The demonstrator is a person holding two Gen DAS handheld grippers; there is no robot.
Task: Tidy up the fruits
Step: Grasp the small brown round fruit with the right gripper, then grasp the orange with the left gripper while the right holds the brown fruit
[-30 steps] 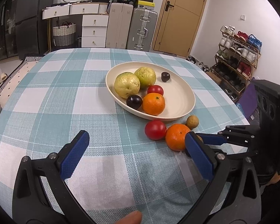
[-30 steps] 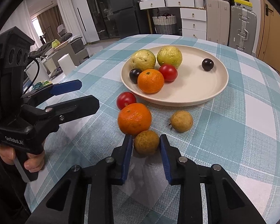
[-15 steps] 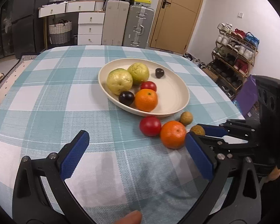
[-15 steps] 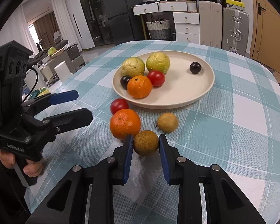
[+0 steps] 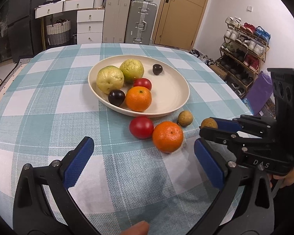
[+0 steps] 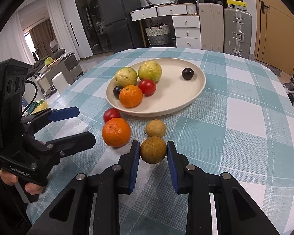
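Pads of your right gripper are clamped on a small brown fruit, held clear of the checked tablecloth. Just beyond it a second brown fruit lies on the cloth, with an orange and a red tomato to its left, all just short of the cream plate. Your left gripper hovers with its jaws wide apart and nothing between them, the orange just ahead of its right finger.
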